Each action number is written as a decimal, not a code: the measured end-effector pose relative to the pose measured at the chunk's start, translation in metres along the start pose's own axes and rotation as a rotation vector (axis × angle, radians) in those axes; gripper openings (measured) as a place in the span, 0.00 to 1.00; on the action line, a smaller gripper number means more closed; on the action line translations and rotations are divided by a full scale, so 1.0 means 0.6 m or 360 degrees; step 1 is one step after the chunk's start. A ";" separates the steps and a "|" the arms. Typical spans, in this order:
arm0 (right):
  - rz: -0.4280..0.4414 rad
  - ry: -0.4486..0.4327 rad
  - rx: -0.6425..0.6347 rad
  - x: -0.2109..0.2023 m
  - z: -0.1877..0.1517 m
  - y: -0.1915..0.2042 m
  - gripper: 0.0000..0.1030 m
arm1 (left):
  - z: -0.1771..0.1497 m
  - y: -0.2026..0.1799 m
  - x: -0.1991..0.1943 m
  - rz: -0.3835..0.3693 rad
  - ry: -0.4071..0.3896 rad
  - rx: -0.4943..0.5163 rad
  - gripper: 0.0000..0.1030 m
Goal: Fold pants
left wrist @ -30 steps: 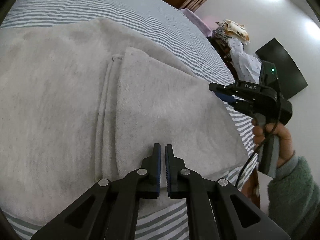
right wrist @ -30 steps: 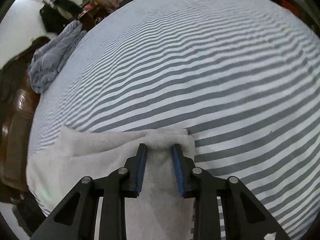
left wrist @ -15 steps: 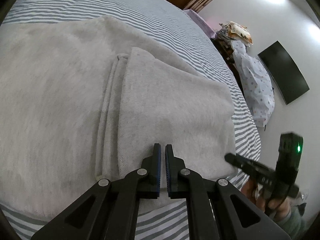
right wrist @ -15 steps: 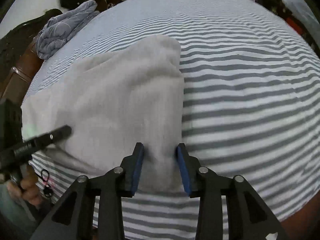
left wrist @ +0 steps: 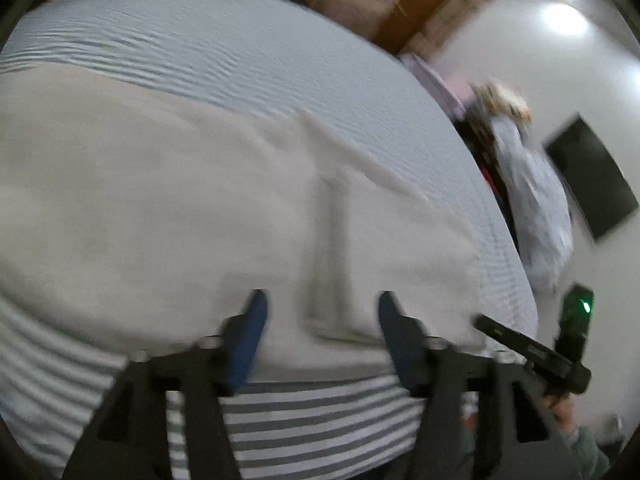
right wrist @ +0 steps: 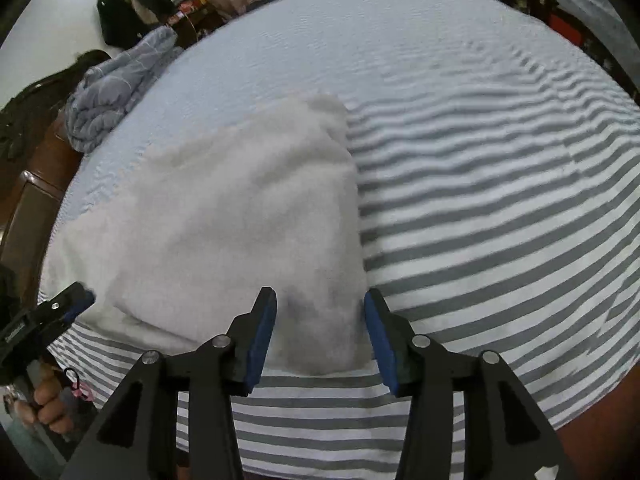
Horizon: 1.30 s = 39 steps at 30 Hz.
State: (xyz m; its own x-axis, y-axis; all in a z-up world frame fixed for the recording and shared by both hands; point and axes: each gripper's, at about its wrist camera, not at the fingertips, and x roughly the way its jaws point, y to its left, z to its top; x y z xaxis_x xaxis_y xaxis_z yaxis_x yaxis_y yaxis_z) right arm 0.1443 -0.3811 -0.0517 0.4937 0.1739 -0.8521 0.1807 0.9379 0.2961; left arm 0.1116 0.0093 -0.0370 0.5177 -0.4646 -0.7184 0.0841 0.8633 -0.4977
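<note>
The pants [right wrist: 224, 216] lie folded on the bed [right wrist: 500, 208], just ahead of both grippers. The left gripper [left wrist: 320, 308] and the right gripper [right wrist: 320, 304] are both wide and empty. A careless new grasp can drag the top layer and undo the fold.

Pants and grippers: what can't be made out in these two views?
- Left wrist view: motion blur smears the pants; fold edges unclear.
- Right wrist view: the pants' near edge hides behind the right gripper.
- Left gripper: at the frame edge, opening unreadable there.
</note>
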 end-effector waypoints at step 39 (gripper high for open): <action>-0.0127 0.0105 -0.0555 0.141 -0.043 0.332 0.79 | 0.096 0.423 -0.056 0.0027 -0.0441 -0.1142 0.57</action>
State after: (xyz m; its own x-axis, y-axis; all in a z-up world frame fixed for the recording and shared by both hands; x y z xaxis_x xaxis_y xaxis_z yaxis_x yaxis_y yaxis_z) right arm 0.2005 -0.1721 -0.0761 0.4316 0.1044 -0.8960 -0.0899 0.9933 0.0724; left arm 0.1648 0.2553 -0.1112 0.7165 -0.3043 -0.6277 -0.4499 0.4862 -0.7492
